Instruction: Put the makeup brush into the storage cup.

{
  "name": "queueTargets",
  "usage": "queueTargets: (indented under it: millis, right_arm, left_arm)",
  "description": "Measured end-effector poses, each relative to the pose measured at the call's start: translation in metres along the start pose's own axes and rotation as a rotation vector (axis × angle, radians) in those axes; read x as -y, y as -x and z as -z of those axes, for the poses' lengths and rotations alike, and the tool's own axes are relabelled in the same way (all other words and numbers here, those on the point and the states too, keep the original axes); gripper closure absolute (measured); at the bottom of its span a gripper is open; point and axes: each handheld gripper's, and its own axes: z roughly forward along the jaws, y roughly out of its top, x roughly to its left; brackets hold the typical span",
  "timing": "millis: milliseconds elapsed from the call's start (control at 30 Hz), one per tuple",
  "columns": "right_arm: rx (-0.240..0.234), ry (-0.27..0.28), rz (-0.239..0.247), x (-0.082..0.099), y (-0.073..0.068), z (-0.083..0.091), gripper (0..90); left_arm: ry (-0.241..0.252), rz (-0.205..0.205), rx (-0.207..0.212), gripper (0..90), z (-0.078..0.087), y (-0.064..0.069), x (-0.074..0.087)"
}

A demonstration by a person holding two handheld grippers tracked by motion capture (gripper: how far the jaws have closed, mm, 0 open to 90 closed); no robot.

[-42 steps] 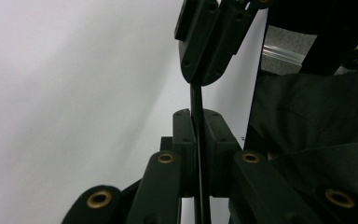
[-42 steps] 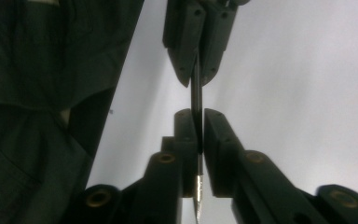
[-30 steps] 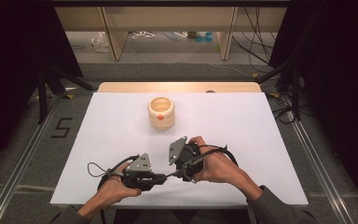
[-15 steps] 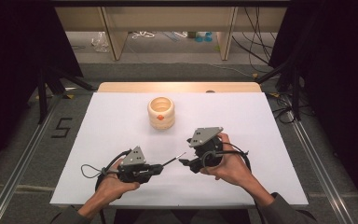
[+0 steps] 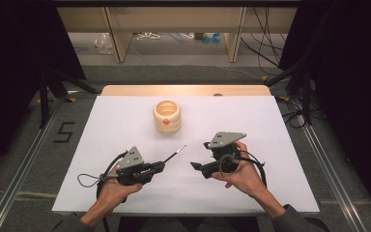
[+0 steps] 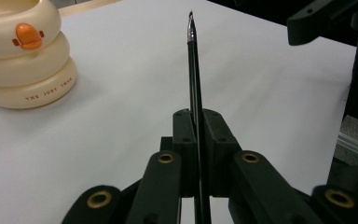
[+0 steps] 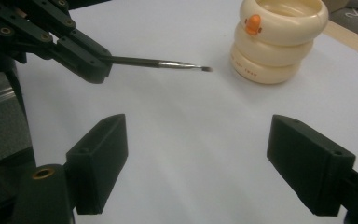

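Left gripper (image 5: 160,166) fingers (image 6: 185,140) pinch a slim black metal-tipped pen (image 6: 193,79) near the white surface's (image 5: 280,145) front edge. Right gripper (image 7: 196,163) fingers, just opening, stand spread, empty. Advise steady carriage toward the cream ringed ceramic duck-beak holder (image 5: 166,116), tip aligned over its mouth.

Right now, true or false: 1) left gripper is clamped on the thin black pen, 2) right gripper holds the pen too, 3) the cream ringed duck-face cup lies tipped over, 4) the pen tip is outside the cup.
1) True: the left gripper is shut on the thin black pen.
2) False: the right gripper has just been opening; its jaws stand wide with nothing between them.
3) False: the cream ringed duck-face cup stands upright on the white table.
4) True: the pen tip is in the air, short of the cup.
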Motion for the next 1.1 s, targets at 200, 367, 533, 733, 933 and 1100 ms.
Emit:
queueTargets:
  millis: [200, 367, 533, 733, 933, 1100]
  right_arm:
    - [-0.025, 0.063, -0.061, 0.004, 0.003, -0.002, 21.3]
    - [-0.051, 0.095, -0.102, 0.007, 0.005, -0.005, 21.0]
    - [-0.085, 0.143, -0.135, 0.009, 0.004, -0.010, 21.6]
    - [-0.101, 0.151, -0.141, 0.009, 0.002, -0.013, 22.8]
    - [-0.112, 0.180, -0.156, 0.007, 0.002, -0.013, 24.5]
    - [-0.118, 0.202, -0.179, 0.007, 0.002, -0.016, 24.5]
  left_arm:
    - [0.029, 0.000, -0.008, 84.2, 0.001, -0.001, 0.000]
    - [0.056, 0.039, -0.001, 84.2, 0.002, 0.000, 0.001]
    - [0.093, 0.054, -0.003, 84.2, 0.002, 0.000, 0.000]
    - [0.131, 0.050, -0.004, 84.2, 0.004, -0.001, -0.001]
    - [0.139, 0.044, -0.003, 84.2, 0.005, -0.001, -0.002]
    - [0.145, 0.065, -0.010, 84.2, 0.005, 0.001, -0.002]
